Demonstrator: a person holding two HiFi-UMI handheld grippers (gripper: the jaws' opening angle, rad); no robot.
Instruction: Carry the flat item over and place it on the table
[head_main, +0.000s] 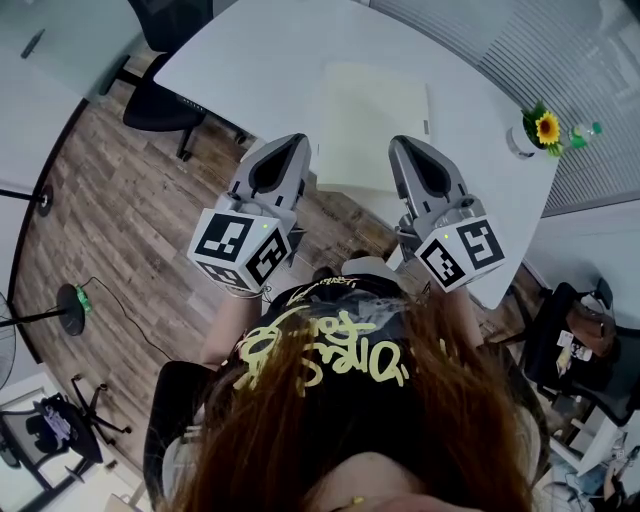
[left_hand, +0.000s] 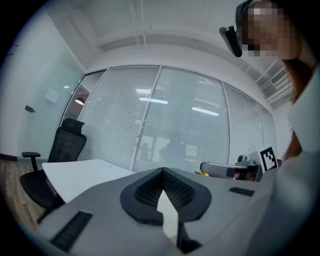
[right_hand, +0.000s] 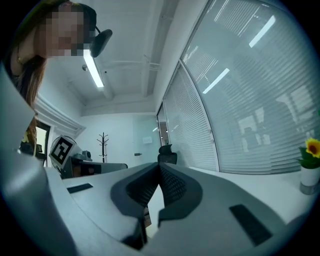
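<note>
A pale yellow flat item (head_main: 372, 120) lies on the white table (head_main: 250, 60), close to its near edge. My left gripper (head_main: 295, 142) hovers level just left of the item's near left corner, and its jaws meet at the tip (left_hand: 162, 170). My right gripper (head_main: 400, 145) hangs over the item's near right corner, its jaws likewise together (right_hand: 160, 165). Nothing is pinched in either one. Only pale surface shows through the slit below each tip.
A small pot with a sunflower (head_main: 527, 135) and a green-capped bottle (head_main: 585, 130) stand at the table's right end. A black office chair (head_main: 160, 90) is at the table's left. Wood floor lies under me, with more chairs and clutter at the right.
</note>
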